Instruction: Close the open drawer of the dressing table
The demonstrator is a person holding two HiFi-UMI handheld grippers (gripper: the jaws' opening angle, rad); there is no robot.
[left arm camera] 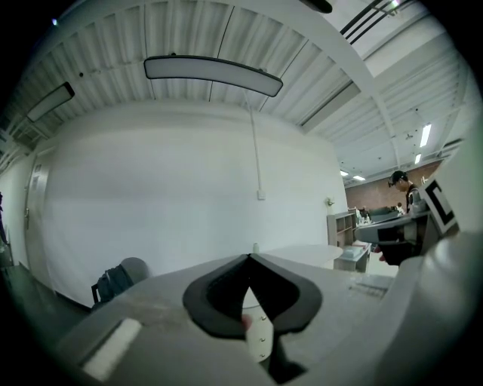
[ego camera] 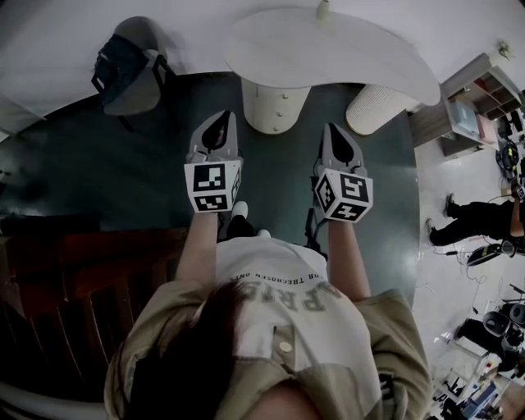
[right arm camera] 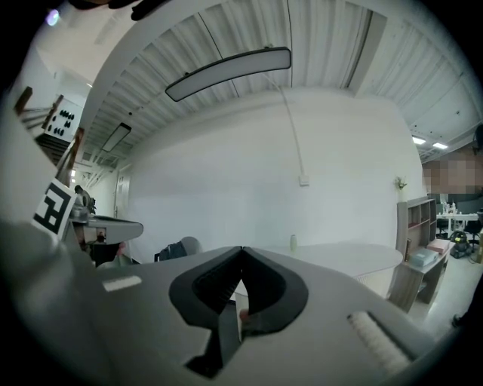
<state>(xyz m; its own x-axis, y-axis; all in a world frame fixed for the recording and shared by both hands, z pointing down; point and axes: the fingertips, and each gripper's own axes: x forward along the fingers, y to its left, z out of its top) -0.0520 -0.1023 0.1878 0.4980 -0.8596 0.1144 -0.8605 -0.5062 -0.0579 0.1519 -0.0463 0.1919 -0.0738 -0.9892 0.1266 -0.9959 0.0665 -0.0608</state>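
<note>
The white dressing table (ego camera: pixel 328 49) has a curved top on two round pedestals. Its left pedestal (ego camera: pixel 275 102) carries small drawer knobs, and from above no drawer front shows sticking out. My left gripper (ego camera: pixel 223 115) is held level just in front of that pedestal, shut with nothing between its jaws. My right gripper (ego camera: pixel 335 127) hangs beside it, between the two pedestals, also shut and empty. In the left gripper view the left gripper (left arm camera: pixel 248 258) meets at the tips, with the knobbed pedestal (left arm camera: pixel 260 339) showing through the gap below. In the right gripper view the right gripper (right arm camera: pixel 241 249) is likewise shut.
A grey chair with a dark backpack (ego camera: pixel 131 66) stands at the far left by the wall. Dark wooden furniture (ego camera: pixel 82 279) fills the near left. A ribbed pedestal (ego camera: pixel 377 107), a shelf unit (ego camera: pixel 480 102) and a person (ego camera: pixel 484 217) are on the right. A small bottle (ego camera: pixel 323 10) stands on the tabletop.
</note>
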